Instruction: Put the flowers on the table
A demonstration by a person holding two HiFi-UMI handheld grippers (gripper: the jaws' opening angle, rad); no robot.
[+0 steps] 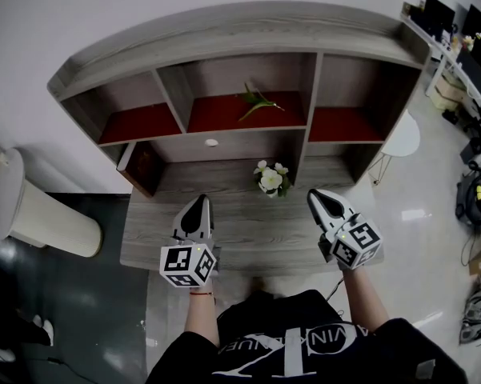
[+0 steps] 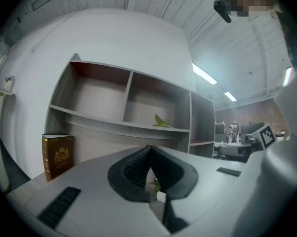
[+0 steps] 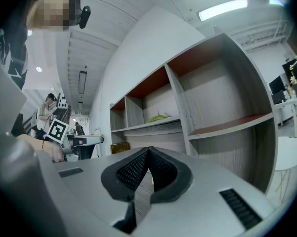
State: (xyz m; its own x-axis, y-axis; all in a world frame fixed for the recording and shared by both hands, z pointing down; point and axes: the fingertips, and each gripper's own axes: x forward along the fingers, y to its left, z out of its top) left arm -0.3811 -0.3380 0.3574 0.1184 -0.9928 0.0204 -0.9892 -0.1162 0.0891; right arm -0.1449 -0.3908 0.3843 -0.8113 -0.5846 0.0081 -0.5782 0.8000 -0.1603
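1. Far left, at 9 o'clock of the worktop (image 1: 224,234), a smooth white rounded bin (image 1: 44,214) sits on the dark floor.
2. A brown book (image 2: 58,154) stands upright at the worktop's left end. The head view gives only its edge. The left gripper view shows a gold crest on the cover.
3. The left gripper (image 1: 198,204) has a smooth grey shell and dark ribbed pads. It hangs over the grey wood-grain worktop with its jaws pressed together and nothing between them.
4. The flowers (image 1: 270,178), white blooms with green leaves, are on the worktop beside an upright divider. They are at 1 o'clock from the left gripper and 11 o'clock from the right. The left gripper view catches only a sliver of them behind its own jaws.
5. At 12 o'clock of the flowers, a green leafy stem (image 1: 256,102) lies on the red-lined middle shelf of the curved shelf unit (image 1: 224,34).
6. The right gripper (image 1: 318,197) has its jaws pressed together too, and they are empty. Its own view shows mesh-textured pads, and the left gripper's marker cube off at 9 o'clock.
7. At 3 o'clock, a round white stool (image 1: 402,138) stands beside the shelf unit.
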